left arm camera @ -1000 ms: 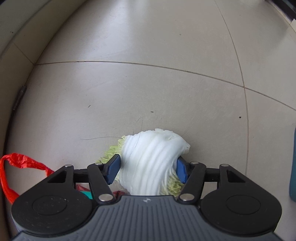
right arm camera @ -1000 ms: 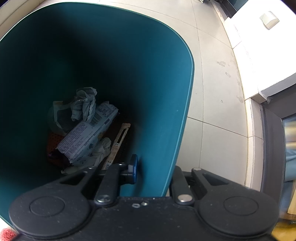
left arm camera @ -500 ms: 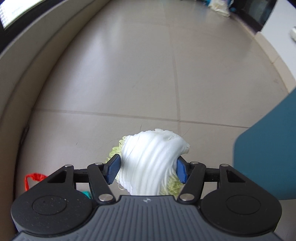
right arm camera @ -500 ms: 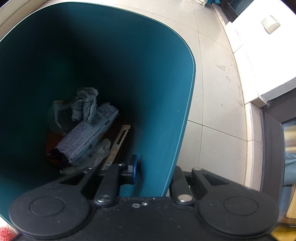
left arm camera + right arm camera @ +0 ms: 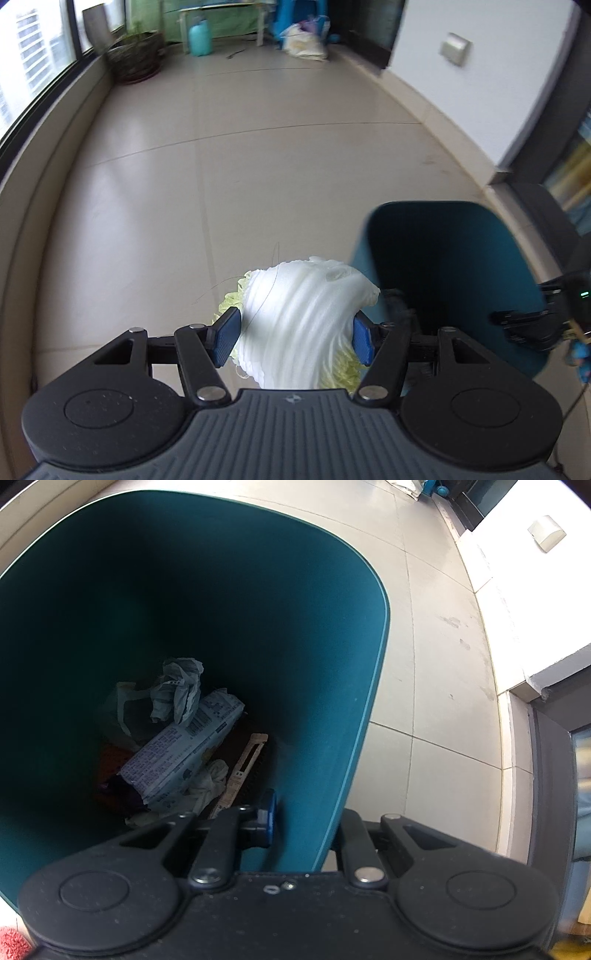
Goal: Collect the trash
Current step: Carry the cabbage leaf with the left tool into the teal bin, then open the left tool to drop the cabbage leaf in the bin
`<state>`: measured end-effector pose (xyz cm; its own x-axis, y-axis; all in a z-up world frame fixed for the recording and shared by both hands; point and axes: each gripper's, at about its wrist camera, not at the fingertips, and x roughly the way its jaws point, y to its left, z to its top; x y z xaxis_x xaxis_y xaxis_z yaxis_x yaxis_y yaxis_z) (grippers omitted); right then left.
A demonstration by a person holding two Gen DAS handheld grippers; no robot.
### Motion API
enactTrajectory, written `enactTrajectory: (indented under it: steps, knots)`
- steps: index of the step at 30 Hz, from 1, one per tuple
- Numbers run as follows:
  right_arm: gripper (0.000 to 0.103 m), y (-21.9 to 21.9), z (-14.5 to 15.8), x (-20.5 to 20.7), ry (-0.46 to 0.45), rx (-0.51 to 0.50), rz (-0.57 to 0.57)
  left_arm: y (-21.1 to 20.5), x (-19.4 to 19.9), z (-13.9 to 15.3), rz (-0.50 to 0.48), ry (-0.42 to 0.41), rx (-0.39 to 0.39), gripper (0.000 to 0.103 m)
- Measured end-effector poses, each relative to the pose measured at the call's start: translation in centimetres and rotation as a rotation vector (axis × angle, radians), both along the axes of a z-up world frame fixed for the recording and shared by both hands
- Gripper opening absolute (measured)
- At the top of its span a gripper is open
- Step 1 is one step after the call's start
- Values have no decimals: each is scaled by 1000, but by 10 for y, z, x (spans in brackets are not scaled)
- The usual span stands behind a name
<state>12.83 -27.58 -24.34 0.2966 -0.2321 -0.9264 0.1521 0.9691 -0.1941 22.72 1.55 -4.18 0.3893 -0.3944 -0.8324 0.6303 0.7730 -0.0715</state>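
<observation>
My left gripper [image 5: 295, 338] is shut on a white and pale green cabbage piece [image 5: 306, 314] and holds it in the air, just left of the teal trash bin [image 5: 458, 266]. My right gripper [image 5: 306, 825] is shut on the bin's wall [image 5: 325, 738], one finger inside and one outside, and shows at the right edge of the left wrist view [image 5: 539, 325]. Inside the bin lie a printed wrapper [image 5: 184, 749], crumpled paper [image 5: 177, 690] and a cardboard strip [image 5: 243, 768].
Beige tiled floor [image 5: 258, 166] stretches ahead. A curved window ledge [image 5: 44, 155] runs along the left, a white wall [image 5: 480, 92] along the right. A plant pot [image 5: 135, 59], a teal jug [image 5: 199, 37] and a white bag [image 5: 304, 42] stand far back.
My left gripper has lifted and swung right with the cabbage; the bin's opening has come into its view and the red bag has dropped out. The right gripper has barely moved.
</observation>
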Motion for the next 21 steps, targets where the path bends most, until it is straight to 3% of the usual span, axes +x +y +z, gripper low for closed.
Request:
enactTrajectory:
  steps: [8,13,21]
  knots:
    - [11,-2,6,-6,-15,18,17,-84,-30,-2,-148,1,-8,61]
    - [11,-5,10,-9,-25,31,15,-128,-37,-43,-187,58,50,61]
    - [10,-5,15,-10,-29,42,14,-162,-49,-108,-198,123,134,61]
